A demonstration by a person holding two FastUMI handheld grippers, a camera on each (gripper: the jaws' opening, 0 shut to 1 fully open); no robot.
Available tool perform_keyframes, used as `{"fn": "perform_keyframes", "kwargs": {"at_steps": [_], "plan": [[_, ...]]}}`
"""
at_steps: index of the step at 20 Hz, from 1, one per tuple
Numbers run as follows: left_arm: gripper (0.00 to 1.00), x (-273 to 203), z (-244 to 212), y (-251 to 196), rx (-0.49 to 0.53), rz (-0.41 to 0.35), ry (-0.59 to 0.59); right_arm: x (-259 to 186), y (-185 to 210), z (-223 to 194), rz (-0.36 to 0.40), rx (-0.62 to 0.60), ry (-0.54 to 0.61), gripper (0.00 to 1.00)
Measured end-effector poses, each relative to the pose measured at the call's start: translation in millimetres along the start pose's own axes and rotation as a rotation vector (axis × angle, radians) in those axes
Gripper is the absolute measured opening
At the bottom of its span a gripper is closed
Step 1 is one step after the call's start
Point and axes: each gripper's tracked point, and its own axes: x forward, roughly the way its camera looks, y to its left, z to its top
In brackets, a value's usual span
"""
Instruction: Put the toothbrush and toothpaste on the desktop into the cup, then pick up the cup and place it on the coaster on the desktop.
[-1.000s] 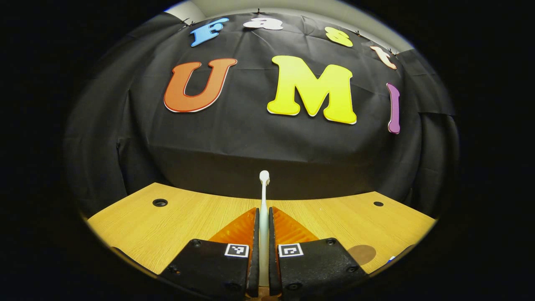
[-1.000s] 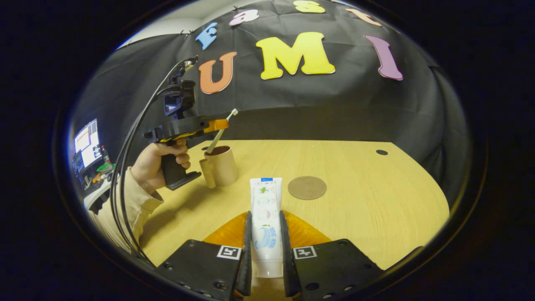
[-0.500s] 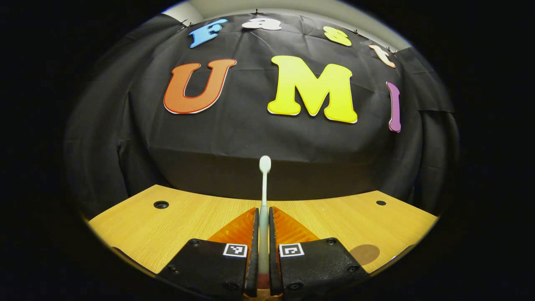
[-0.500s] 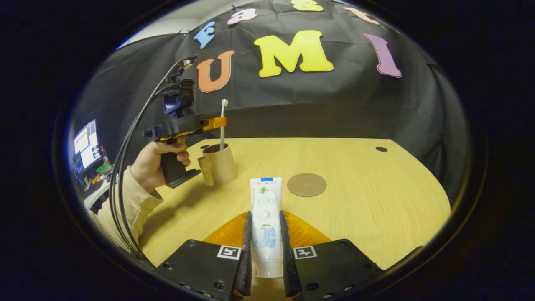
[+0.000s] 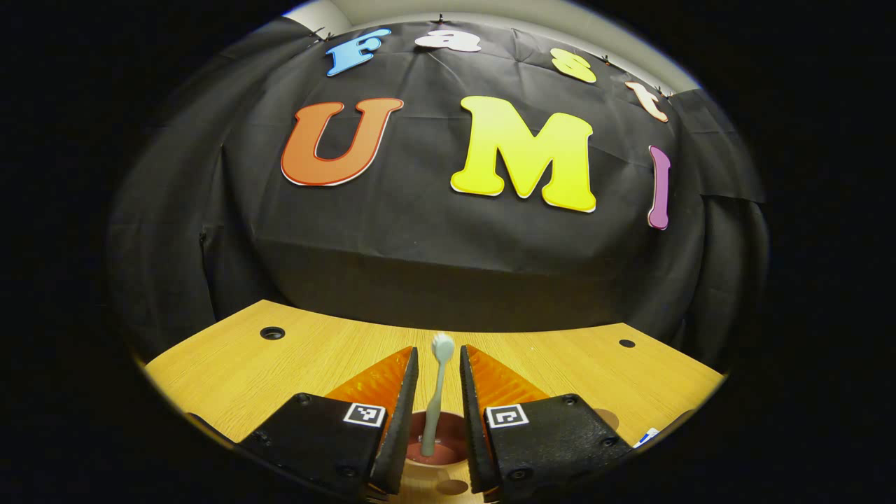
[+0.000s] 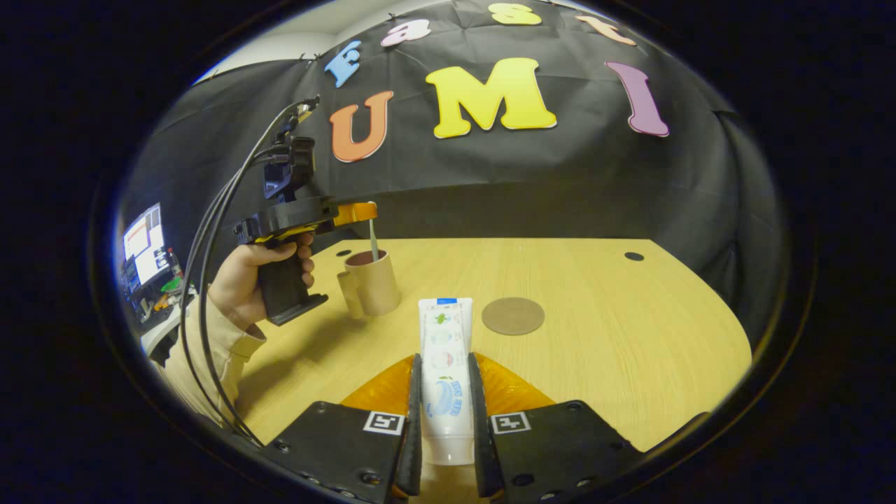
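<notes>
On the wooden worktop, the cup stands toward the left edge, the coaster just right of it. The toothbrush stands upright in the cup between the left gripper's parted fingers. The right gripper clamps the toothpaste, pointing lengthwise ahead; the cup lies ahead-left.

A pale yellow wood-grain worktop with a rounded far edge spreads across the booth, lit evenly from above and showing soft shadows. Two small round dark holes are set near its back edge, one toward the left and one toward the right. Behind it hangs a creased black cloth wall, pinned along its top, folding round at both sides. Above the cloth shows a strip of plain pale wall. Far off to the left in the right gripper view, a lit computer screen stands on a cluttered desk.
</notes>
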Motion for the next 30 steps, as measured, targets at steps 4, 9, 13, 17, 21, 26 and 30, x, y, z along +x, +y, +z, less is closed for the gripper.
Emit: {"fn": "perform_keyframes", "kwargs": {"at_steps": [4,9,13,17,21,26,30], "plan": [[0.49,-20.7,0.3,13.4,-0.002,0.038,0.019,-11.2,10.3,11.4,-0.012,-0.012,-0.036,0.3],[0.85,-59.1,-1.9,32.8,0.028,0.044,0.034,-7.5,30.1,36.7,-0.016,-0.019,-0.094,0.3],[0.95,-94.4,-2.4,53.0,0.053,0.061,0.016,7.8,48.8,62.5,-0.01,-0.018,-0.14,0.3],[0.95,-123.7,-6.5,68.9,0.059,0.075,-0.004,35.3,72.9,96.5,0.023,0.004,-0.196,0.3],[0.95,-136.6,-16.4,79.1,0.019,0.082,0.008,73.7,96.2,127.3,0.041,0.01,-0.26,0.3],[0.95,-138.6,-35.3,86.8,0.071,0.089,0.032,123.7,128.3,154.1,0.102,-0.005,-0.299,0.3],[0.95,-133.6,-52.6,88.2,0.017,0.073,0.076,153.9,146.7,178.3,0.128,-0.05,-0.36,0.3]]}}
